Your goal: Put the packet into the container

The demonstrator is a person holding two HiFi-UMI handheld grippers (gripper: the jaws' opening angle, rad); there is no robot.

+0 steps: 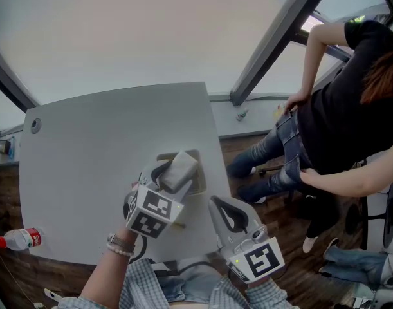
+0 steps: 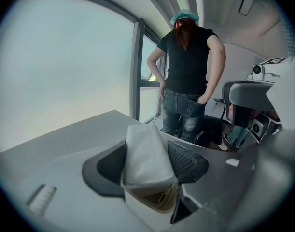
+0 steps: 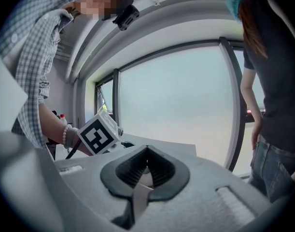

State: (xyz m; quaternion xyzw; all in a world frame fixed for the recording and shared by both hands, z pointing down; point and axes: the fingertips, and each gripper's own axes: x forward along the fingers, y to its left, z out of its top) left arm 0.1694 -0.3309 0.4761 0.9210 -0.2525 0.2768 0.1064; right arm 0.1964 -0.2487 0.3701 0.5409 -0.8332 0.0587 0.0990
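Note:
A grey-white packet [image 1: 180, 168] [image 2: 146, 170] stands tilted, its lower end inside a small open container [image 1: 201, 183] [image 2: 156, 200] near the table's right edge. My left gripper [image 1: 173, 176] [image 2: 146, 146] is at the container. Its jaws stand wide on either side of the packet without squeezing it. My right gripper [image 1: 217, 205] [image 3: 146, 151] hovers to the right of the container by the table's front corner. It is shut with nothing in it. Its view shows the left gripper's marker cube [image 3: 98, 134].
The grey table [image 1: 87, 147] stretches to the left and back. A plastic bottle [image 1: 19, 239] lies on the floor at the lower left. A person in a black top and jeans [image 1: 338, 121] [image 2: 188, 71] stands close by the table's right side, next to the window frame [image 1: 273, 37].

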